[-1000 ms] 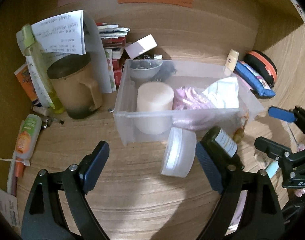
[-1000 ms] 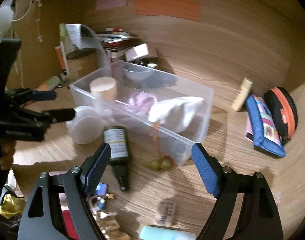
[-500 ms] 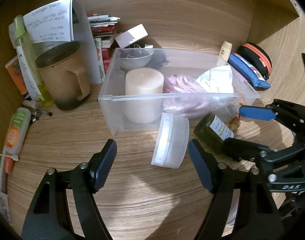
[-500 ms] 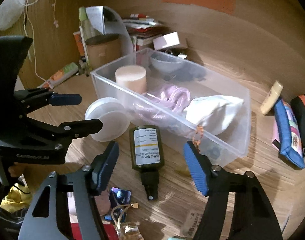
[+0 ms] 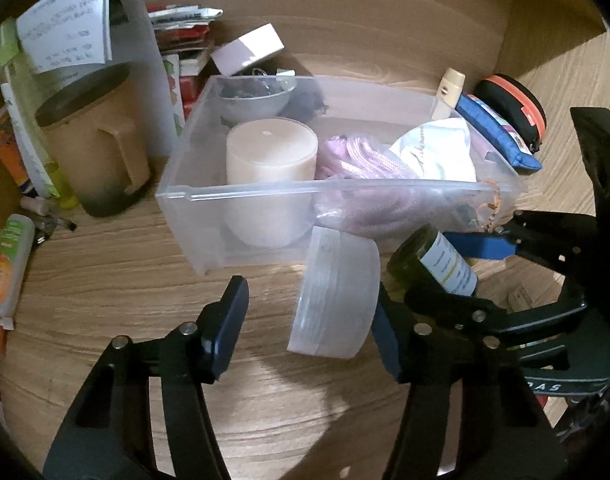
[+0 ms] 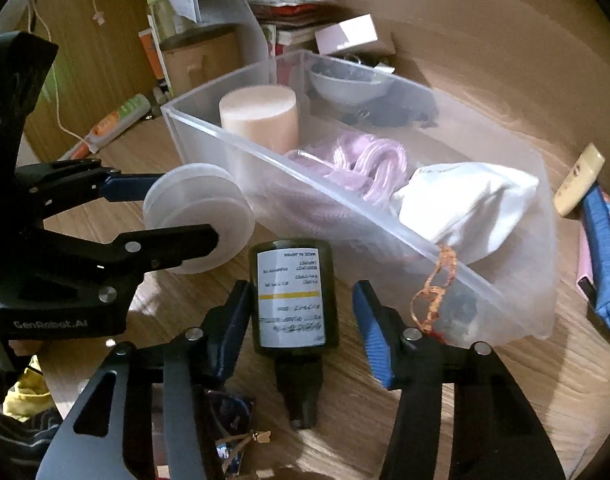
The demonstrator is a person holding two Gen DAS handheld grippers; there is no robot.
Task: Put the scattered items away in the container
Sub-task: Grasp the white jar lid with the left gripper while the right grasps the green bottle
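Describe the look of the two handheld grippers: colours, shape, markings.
Both are matte black plastic frames with two angled jaws lined in blue pads and silver pivot screws. The left gripper carries white "GenRobot.AI" lettering on its side, readable in the right wrist view. The right gripper shows partial white letters, "DAS". No cables or sleeves are visible.

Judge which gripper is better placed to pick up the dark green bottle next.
Right. The right gripper is open with the bottle lying between its fingers, while the left gripper is lined up on the round white tub.
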